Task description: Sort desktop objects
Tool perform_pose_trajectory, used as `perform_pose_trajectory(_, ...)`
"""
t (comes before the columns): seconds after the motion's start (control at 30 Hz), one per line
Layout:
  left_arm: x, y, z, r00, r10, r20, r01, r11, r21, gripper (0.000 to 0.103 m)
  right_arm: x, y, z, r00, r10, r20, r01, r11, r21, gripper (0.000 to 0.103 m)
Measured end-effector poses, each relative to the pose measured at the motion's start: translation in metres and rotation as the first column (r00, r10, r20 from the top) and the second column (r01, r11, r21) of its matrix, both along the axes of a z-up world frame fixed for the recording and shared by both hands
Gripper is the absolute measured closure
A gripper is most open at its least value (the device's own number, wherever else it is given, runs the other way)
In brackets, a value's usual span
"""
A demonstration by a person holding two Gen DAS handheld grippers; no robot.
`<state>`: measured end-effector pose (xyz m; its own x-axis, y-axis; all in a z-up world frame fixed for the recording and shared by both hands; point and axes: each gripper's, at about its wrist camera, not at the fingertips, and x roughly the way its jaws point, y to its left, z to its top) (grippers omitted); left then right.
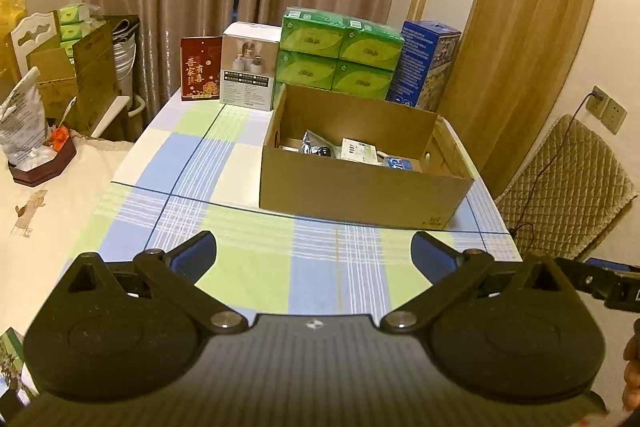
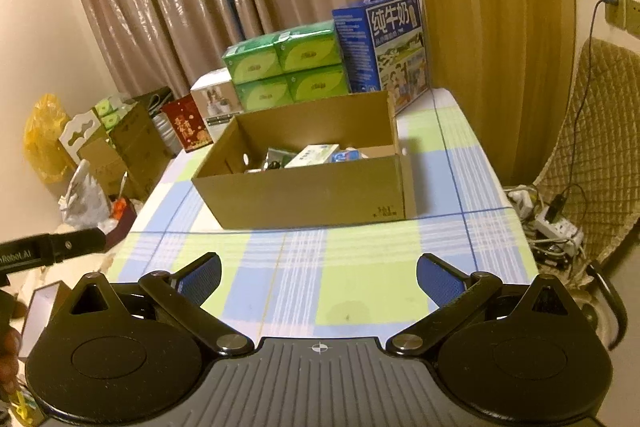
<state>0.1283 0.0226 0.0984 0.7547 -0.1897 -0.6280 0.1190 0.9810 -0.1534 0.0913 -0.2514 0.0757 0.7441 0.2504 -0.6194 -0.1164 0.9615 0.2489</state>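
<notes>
An open cardboard box [image 1: 352, 193] [image 2: 312, 193] stands on the checked tablecloth [image 1: 256, 259] [image 2: 360, 291]. Inside lie several small items: a silver packet [image 1: 316, 143], a white carton [image 1: 358, 151] [image 2: 314, 155] and a blue pack [image 1: 398, 163] [image 2: 346, 155]. My left gripper [image 1: 314, 253] hovers open above the cloth, in front of the box, with nothing between its fingers. My right gripper [image 2: 318, 277] is likewise open and empty, short of the box's near wall. Part of each gripper shows at the edge of the other's view.
Behind the box stand green tissue packs [image 1: 340, 53] [image 2: 284, 67], a blue milk carton case [image 1: 430, 63] [image 2: 384, 43], a white product box [image 1: 250, 67] and a red card [image 1: 200, 69]. To the left are a side table with bags [image 1: 28, 131] and cartons; a quilted chair [image 2: 596, 131] stands right.
</notes>
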Motion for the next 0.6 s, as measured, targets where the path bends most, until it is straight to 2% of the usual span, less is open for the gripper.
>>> perform_pose_trajectory(0.6,-0.051,-0.005,0.013,0.999,0.036,0.003,-0.036,0.999,0.021,0.001,-0.060,0.009,0.018,0.998,-0.010,0.067,0.015,0.998,-0.064,0.002)
